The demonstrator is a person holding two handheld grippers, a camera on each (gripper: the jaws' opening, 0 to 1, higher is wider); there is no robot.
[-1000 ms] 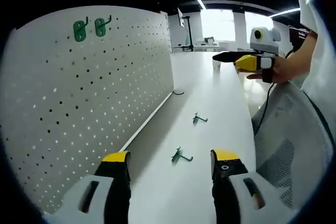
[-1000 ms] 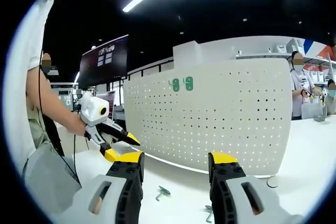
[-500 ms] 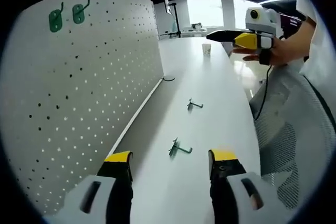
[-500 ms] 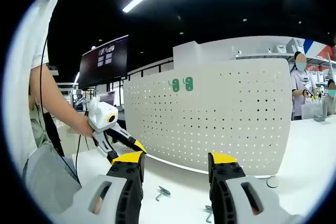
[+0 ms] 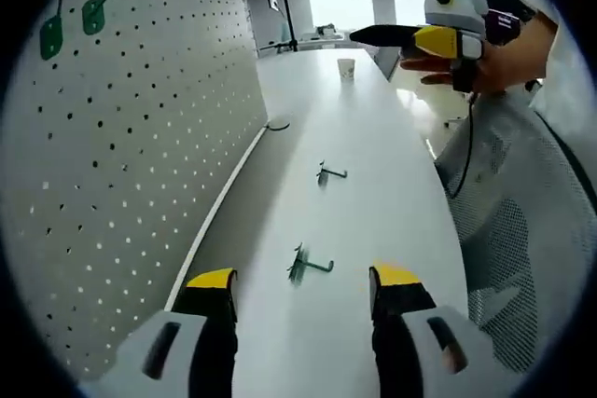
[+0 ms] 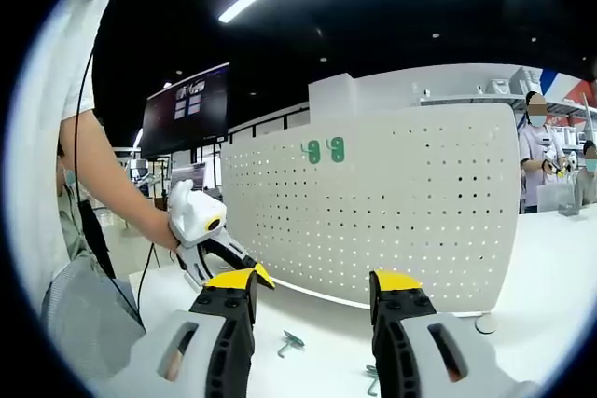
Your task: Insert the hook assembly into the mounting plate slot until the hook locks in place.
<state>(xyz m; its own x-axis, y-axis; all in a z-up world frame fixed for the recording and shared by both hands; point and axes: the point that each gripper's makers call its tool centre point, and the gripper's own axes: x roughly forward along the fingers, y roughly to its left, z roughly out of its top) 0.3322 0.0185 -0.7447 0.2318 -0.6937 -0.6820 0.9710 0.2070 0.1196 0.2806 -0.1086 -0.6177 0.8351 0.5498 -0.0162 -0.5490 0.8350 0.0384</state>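
A white pegboard (image 5: 131, 137) with rows of small round holes stands on a smooth white table (image 5: 373, 193). Two green hooks (image 6: 325, 149) hang near its top edge. Two thin dark-green wire hooks lie loose on the table: the near hook (image 5: 306, 265) just ahead of the left gripper (image 5: 303, 279), whose jaws are apart and empty, the far hook (image 5: 328, 172) further along. The right gripper (image 6: 312, 281) is likewise spread and holds nothing. A small paper cup (image 5: 346, 69) stands far off
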